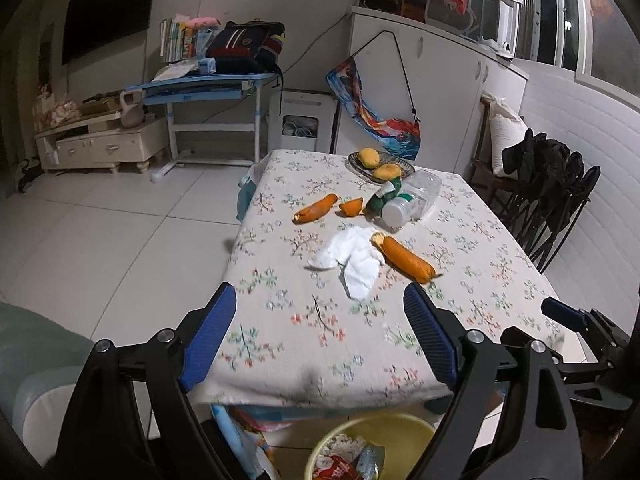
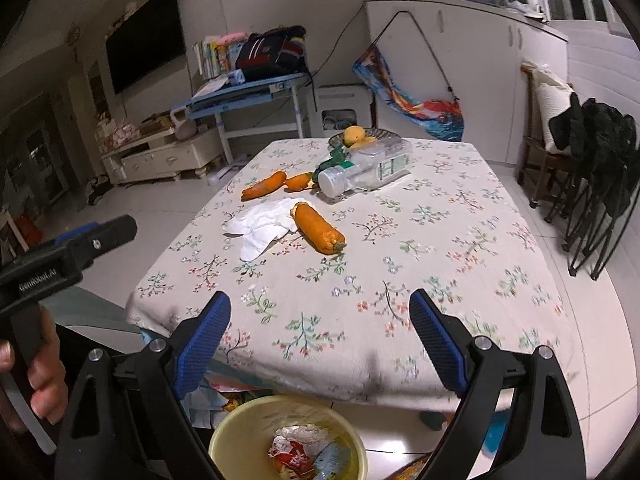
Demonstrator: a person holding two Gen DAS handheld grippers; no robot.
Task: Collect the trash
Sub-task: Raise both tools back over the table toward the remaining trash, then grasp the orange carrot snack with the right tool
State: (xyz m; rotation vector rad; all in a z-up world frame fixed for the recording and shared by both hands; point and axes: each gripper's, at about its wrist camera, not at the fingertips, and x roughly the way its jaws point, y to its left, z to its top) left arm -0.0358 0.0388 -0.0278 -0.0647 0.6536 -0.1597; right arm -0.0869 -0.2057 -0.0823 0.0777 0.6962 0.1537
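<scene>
Jaws of both grippers gape empty, crumpled tissue point(image 1: 352, 260) lying well ahead on the table point(image 1: 304, 344).

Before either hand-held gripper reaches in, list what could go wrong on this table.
1. The white tissue touches the nearest orange peel; grabbing one may drag the other.
2. The clear plastic bottle lies on its side and could roll if nudged.
3. The yellow bin sits below the table edge, partly under it; a piece released early may land on the floor.
</scene>
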